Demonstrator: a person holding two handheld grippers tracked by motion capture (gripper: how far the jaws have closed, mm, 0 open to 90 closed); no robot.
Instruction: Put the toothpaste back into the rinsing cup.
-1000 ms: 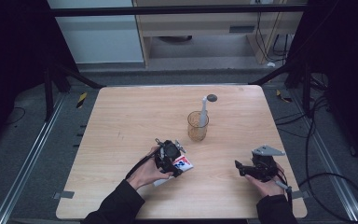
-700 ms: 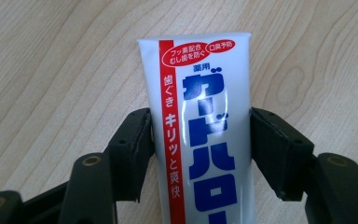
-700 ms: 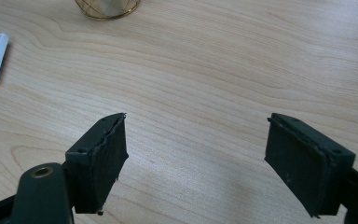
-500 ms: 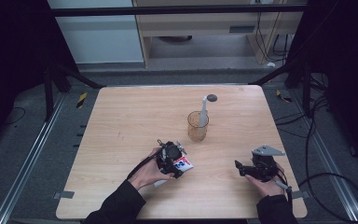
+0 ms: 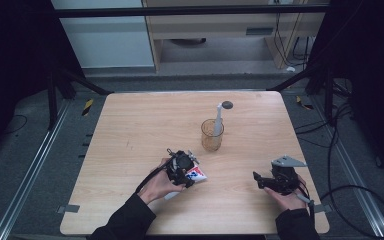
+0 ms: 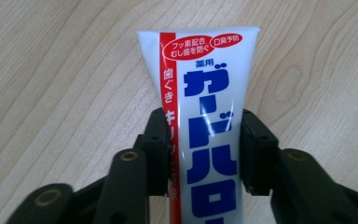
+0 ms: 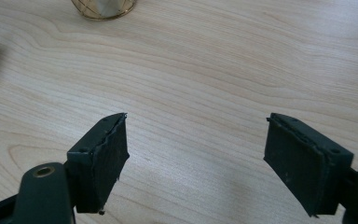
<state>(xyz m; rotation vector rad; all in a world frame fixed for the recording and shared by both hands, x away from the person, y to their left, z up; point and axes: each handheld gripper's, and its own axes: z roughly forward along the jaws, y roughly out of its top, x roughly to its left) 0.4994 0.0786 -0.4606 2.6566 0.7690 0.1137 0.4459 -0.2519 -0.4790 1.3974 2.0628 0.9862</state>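
Note:
A white toothpaste tube (image 6: 205,70) with blue lettering and a red stripe lies against the wooden table (image 5: 130,125), its crimped end pointing away from the camera. My left gripper (image 6: 205,140) is shut on the tube's middle, one pad (image 6: 256,149) pressing each side. In the high view this gripper (image 5: 188,171) sits at the table's front centre with the tube (image 5: 197,175) sticking out to its right. My right gripper (image 5: 260,181) rests low at the front right, and its jaws (image 7: 196,154) stand wide open over bare wood.
An amber see-through cup (image 5: 212,135) stands mid-table with a white toothbrush (image 5: 219,116) upright in it. The cup's base (image 7: 103,7) shows at the top of the right gripper view. The table's front edge lies close behind both hands.

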